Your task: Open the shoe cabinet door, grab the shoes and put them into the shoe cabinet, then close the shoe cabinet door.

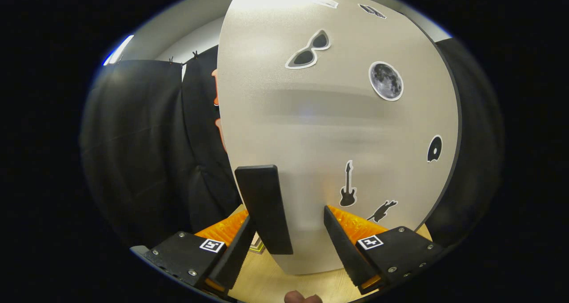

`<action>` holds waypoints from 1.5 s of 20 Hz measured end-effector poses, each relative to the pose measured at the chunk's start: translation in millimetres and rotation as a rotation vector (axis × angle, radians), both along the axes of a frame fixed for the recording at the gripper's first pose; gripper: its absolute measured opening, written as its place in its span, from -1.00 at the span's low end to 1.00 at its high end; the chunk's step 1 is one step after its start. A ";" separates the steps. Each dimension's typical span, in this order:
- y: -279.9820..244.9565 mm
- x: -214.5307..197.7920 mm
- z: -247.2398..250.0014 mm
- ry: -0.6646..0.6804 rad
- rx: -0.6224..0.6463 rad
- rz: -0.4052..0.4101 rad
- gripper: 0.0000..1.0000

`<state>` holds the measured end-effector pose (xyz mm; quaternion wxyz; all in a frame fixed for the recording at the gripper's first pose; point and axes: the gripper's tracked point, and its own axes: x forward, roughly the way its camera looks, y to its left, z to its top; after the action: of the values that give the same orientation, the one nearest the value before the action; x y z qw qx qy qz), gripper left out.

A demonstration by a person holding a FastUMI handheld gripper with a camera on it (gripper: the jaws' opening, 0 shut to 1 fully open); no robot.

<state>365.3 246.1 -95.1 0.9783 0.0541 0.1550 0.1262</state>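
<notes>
One cabinet door point(320, 129) stood in view, pale and matte. One dark handle point(264, 207) sat on door's near edge, between fingers. One gripper point(289, 232) was in view, two fingers spread apart, not pressing on handle. Six stickers were counted on door: one sunglasses point(309, 49), one moon point(386, 81), one guitar point(348, 185), one disc-like point(434, 149), one animal-like point(382, 211), one unclear near top point(372, 11).

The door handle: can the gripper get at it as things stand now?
Probably yes. The dark handle on the cabinet door stands between the open fingers of the gripper, near the left one, and nothing blocks it.
</notes>
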 end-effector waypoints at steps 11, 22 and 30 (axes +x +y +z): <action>-0.7 8.7 0.9 0.003 0.020 0.037 0.86; -1.9 4.9 -3.2 0.032 0.042 0.014 0.90; -32.3 -60.0 -13.0 0.091 0.063 -0.113 0.88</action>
<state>305.3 213.8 -108.0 0.9737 0.0989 0.1919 0.0728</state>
